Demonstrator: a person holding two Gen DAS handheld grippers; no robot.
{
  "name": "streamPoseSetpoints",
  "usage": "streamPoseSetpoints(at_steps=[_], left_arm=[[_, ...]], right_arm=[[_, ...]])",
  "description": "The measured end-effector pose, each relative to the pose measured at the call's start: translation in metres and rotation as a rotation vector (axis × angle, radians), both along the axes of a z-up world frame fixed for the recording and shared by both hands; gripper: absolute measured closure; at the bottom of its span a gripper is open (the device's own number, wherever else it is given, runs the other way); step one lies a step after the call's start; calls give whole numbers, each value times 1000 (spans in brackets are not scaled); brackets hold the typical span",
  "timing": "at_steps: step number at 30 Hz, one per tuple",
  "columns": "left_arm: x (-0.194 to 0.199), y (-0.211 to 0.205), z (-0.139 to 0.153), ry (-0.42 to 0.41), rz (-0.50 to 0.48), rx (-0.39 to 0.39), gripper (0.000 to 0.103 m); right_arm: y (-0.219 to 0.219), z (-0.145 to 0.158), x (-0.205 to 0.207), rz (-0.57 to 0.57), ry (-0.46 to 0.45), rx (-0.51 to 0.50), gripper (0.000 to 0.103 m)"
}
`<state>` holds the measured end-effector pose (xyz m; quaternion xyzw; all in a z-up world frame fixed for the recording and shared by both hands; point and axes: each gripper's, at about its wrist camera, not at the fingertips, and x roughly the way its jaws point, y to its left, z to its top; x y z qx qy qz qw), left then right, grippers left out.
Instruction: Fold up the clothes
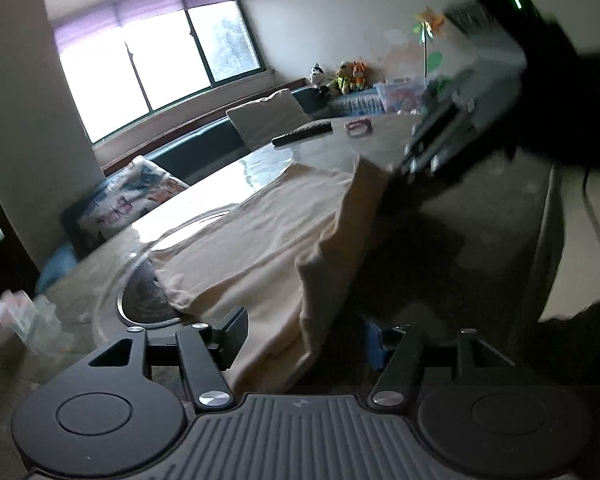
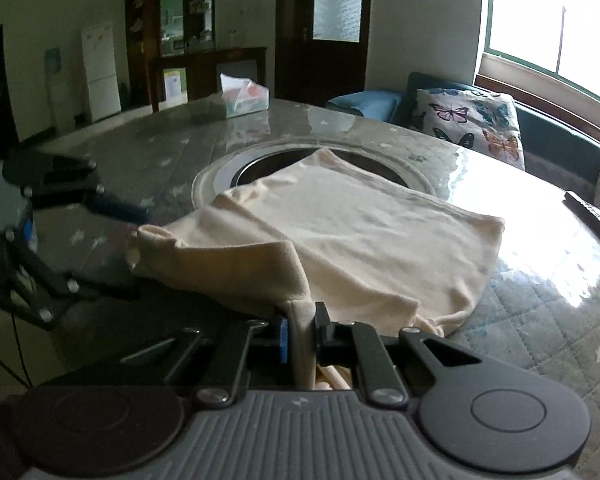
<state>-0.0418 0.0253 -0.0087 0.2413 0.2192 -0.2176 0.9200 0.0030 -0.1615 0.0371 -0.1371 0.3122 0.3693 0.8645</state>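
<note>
Right gripper [image 2: 300, 334]: at the bottom middle of the right wrist view, it is clamping a bunched corner of the cloth [image 2: 360, 240]; the fabric is running down between the blue pad and the black finger.
Left gripper [image 1: 304, 338]: at the bottom middle of the left wrist view, its fingers are standing apart with the cloth's [image 1: 260, 248] near edge draping down between them; whether it is pinching anything I cannot tell. In the right wrist view it is showing at middle left [image 2: 112, 248], just beside the cloth's raised left corner.
Cloth: cream, lying mostly flat in the frame middle on the desk [image 2: 160, 152], its far part covering a round recess [image 2: 260, 168]; the near edge is being lifted into a fold.
Handling: it is looking light, soft and limp, sagging wherever it is not held; not fragile. On the glossy desk it is likely sliding easily.
Where to hold: corners and the hem edge, one in each gripper and well apart, so the fold is staying straight.
Surroundings: tissue box [image 2: 244, 96] at upper middle, butterfly cushion [image 2: 472, 128] at right.
</note>
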Motion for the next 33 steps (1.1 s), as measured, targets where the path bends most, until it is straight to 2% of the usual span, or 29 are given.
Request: streamPoseSetpoints(at_steps=[2,3,4,5,7,10,16,24,28,33], left_arm=[[4,-3,-6,-9,3,42,41],[6,-4,-9,-16,5,58,49],[7,-4,-11,-18,6,71,62],[9,-4,-13,-12,8,77,68],[12,-1,-13,4,19,55,87],[7,3,-6,3,27,21,94],[-13,9,20,0,6,-33,98],[-62,7,58,-3,-16,-100,97],[-52,6,63,-22,3,-112,98],[-15,9,68,-40,43,-144,98]], right_arm=[[0,4,1,-9,-1,14,93],[0,5,2,-14,-5,18,93],[0,6,2,-19,-9,21,93],[-1,6,2,-27,-10,24,93],[-1,6,2,-42,-15,29,93],[-1,5,-3,-51,-27,37,94],[-10,16,-19,-49,-54,85,94],[-33,44,-77,13,-77,102,95],[-33,52,-83,19,-96,81,95],[-28,60,-54,-5,-96,77,96]])
